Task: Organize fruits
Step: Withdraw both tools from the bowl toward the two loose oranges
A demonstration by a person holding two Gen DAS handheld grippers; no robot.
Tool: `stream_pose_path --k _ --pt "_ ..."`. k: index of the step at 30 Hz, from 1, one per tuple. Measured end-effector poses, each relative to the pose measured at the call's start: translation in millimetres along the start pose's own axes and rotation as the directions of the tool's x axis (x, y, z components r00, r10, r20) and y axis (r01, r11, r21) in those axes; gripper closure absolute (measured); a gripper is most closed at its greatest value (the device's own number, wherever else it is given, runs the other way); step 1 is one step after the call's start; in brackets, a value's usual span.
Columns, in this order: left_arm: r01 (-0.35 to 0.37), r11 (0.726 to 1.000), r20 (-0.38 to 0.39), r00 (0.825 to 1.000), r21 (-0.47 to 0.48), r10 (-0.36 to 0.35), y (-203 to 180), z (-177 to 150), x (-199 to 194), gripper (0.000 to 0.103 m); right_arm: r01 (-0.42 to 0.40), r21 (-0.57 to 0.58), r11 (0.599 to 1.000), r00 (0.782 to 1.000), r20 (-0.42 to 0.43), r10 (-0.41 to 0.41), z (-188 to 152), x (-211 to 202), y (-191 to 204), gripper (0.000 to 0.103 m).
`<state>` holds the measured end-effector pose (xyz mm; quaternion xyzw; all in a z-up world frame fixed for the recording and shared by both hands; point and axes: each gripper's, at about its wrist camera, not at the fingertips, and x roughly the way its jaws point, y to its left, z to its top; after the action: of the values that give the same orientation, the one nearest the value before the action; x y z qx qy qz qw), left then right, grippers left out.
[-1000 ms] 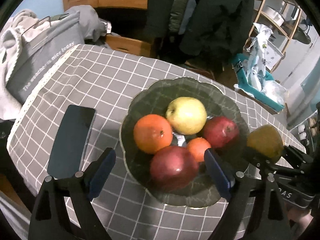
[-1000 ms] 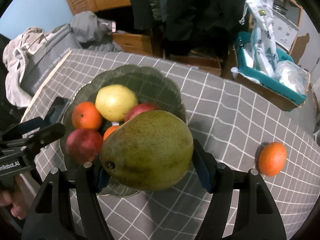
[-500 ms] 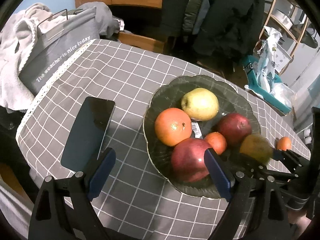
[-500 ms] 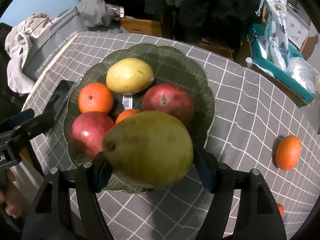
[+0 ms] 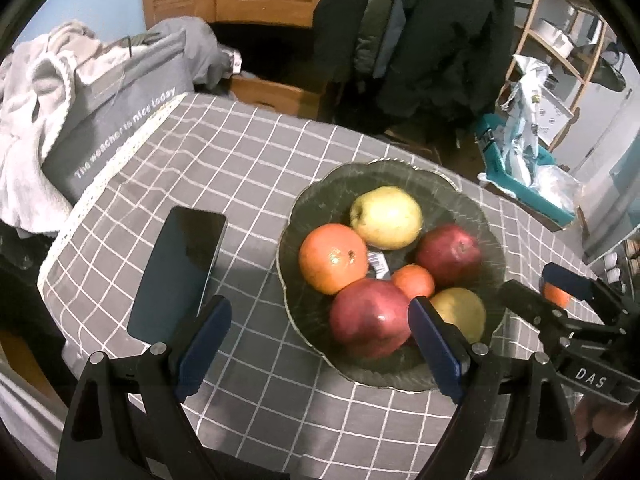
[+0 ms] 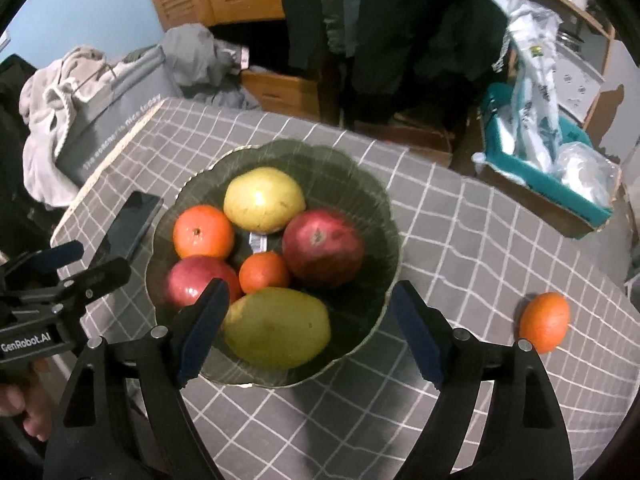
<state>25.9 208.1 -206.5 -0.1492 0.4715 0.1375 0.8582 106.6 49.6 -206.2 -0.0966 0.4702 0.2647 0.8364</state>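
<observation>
Both grippers angled down, jaws apart.
Left gripper [image 5: 320,344] hangs wide with nothing between its pads; right gripper [image 6: 308,328] is opening, pads [image 6: 416,336] gripping nothing.

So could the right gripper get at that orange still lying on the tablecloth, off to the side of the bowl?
Probably yes. The right gripper has its jaws opening, nothing pressed between them, and the orange lies alone on bare tablecloth, clear of the bowl.
</observation>
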Motion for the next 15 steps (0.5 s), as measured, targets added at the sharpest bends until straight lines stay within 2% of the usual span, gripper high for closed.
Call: stream_pose_path --k 9,15 --pt "0.004 0.998 0.082 0.997 0.066 -0.009 -22.0 6.7 -31.8 0.012 0.090 -0.005 0.996 0.990 0.106 -0.089 4.0 -49.1 -9.7 0.019" --pt "0.026 0.996 0.131 0.991 0.084 -0.037 -33.9 12.2 -51.9 0.012 0.112 0.037 0.993 0.977 0.180 -0.116 4.8 -84.2 -23.5 0.019"
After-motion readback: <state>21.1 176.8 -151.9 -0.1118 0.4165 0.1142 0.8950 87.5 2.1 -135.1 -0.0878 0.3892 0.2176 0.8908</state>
